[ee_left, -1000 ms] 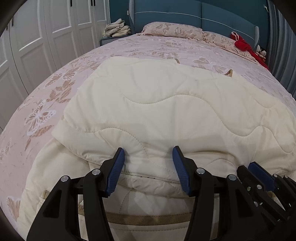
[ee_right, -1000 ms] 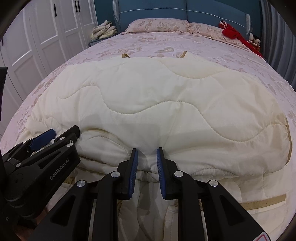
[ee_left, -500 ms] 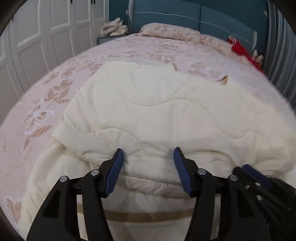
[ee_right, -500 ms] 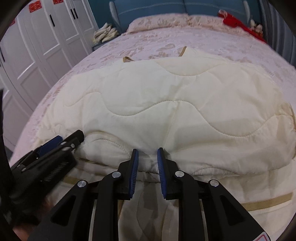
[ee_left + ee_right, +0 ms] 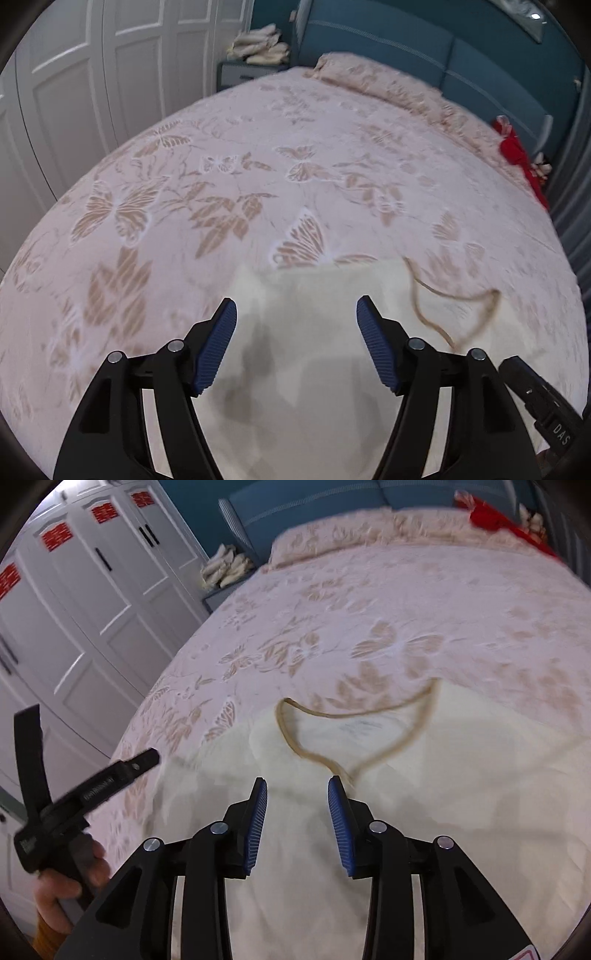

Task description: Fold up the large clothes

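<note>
Jaws of the left gripper (image 5: 296,314) and right gripper (image 5: 297,789) had just been opening, released, gripping nothing. Both hovered over the cream quilt (image 5: 424,794) on the bed (image 5: 258,184).

Matt cloth quilt (image 5: 461,775), ribbed pads (image 5: 258,823)

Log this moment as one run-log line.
step: fold released | left gripper: open, jaws just widened, holding nothing | right gripper: open, jaws just widened, holding nothing | cream quilt: on bed
</note>
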`<state>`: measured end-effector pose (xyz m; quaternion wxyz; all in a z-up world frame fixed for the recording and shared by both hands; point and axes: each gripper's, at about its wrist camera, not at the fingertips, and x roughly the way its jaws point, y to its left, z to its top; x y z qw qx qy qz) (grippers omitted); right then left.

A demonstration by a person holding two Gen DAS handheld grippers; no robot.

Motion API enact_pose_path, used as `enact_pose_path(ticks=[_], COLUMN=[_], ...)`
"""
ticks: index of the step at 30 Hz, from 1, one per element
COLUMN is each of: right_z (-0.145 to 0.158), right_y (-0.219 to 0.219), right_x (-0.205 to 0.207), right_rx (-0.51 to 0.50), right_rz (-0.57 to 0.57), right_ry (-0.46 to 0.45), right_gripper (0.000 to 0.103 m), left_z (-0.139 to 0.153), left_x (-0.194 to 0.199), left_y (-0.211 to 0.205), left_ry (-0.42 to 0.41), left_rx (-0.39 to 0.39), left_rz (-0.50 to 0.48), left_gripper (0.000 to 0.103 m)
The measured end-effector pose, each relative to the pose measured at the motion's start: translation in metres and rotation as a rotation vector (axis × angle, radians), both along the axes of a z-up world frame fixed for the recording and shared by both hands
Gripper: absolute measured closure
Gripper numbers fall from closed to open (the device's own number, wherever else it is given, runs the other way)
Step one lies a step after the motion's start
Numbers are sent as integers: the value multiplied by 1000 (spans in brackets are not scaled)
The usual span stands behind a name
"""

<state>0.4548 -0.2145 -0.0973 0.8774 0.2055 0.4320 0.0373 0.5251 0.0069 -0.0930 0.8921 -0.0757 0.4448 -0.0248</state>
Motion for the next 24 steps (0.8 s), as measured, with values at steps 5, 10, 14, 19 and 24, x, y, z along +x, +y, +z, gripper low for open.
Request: enact_pose_path(ticks=[5, 10, 14, 19, 24], right_z=[-38, -65, -72, -72, -89], right_y=[12, 32, 42, 37, 42], right_x=[63, 96, 98, 90, 86], right_rx=[41, 27, -16, -26, -87], right_rz=[-4, 51, 93, 71, 47], right_ry=[83, 136, 118, 63, 36], right_gripper=[69, 61, 97, 98, 101], left_z=[-40, -62, -71, -80, -88], left_x=[35, 38, 32, 30, 30], left_y=[1, 0, 4, 8, 6], left_ry=[78, 61, 29, 1, -14], left_rx=[36, 87, 94, 82, 96], left_rz=[19, 11, 23, 41, 46], left_gripper=[38, 37, 33, 25, 23])
